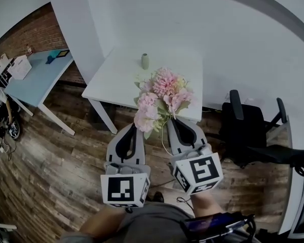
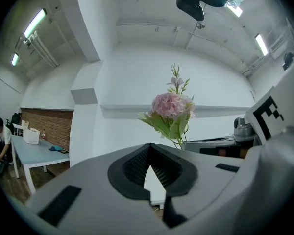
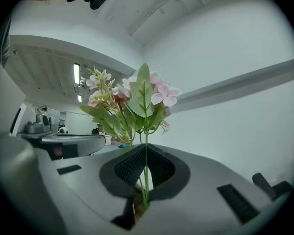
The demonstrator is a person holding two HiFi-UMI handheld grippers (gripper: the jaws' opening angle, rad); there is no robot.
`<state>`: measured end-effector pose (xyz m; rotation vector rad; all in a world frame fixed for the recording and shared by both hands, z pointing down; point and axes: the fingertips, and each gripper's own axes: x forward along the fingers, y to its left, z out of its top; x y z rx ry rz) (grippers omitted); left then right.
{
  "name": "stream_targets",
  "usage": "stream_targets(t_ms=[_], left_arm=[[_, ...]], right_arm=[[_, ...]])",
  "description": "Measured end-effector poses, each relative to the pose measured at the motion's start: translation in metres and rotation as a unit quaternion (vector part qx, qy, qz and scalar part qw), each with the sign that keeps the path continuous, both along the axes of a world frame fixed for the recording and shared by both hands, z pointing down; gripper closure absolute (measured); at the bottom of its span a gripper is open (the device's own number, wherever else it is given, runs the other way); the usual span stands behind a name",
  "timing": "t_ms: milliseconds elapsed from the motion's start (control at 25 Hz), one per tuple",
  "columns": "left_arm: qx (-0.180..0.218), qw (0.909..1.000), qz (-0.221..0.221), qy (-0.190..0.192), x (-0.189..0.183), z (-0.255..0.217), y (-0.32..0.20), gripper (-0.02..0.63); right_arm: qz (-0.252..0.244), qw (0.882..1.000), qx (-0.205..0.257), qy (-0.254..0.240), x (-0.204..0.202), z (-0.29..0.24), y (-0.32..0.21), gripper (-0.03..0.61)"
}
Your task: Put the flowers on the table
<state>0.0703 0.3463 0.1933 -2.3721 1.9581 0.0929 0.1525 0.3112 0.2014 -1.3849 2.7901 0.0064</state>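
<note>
Between the shut jaws of my right hand-held gripper [image 1: 171, 120] I grip the green stems of the pink flower bunch [image 1: 162, 92]. The blooms rise past its tips, towards the white tabletop [image 1: 119, 72]. The left hand-held gripper [image 1: 137, 128] is closed on nothing.

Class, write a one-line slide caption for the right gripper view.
The right hand-held gripper clamps the thin green stems of a pink flower bouquet, held upright.

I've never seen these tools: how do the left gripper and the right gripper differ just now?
The right gripper has its jaws shut on the stems of the flowers; the left gripper has its jaws shut on nothing. The flowers rise from the right gripper, while the left gripper only lies alongside them. Both are grey and face the white table.
</note>
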Motion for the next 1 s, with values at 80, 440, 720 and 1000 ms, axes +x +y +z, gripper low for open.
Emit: stream_targets(t_ms=[80,440,720,1000], left_arm=[[0.002,1.0,-0.005,0.001,0.0,0.004,-0.007,0.606],[-0.029,0.9994,-0.001,0.016,-0.032,0.021,-0.098,0.606],[-0.042,0.9988,0.007,0.025,-0.077,0.035,-0.182,0.606],[-0.05,0.9977,0.031,0.033,-0.111,0.035,-0.264,0.606]], right_arm=[[-0.005,1.0,0.0,0.002,-0.001,0.004,-0.007,0.567],[-0.003,1.0,-0.023,0.017,-0.033,0.017,-0.095,0.567],[0.014,0.999,-0.03,0.015,-0.069,0.026,-0.175,0.567],[0.038,0.999,-0.025,0.005,-0.106,0.023,-0.257,0.567]])
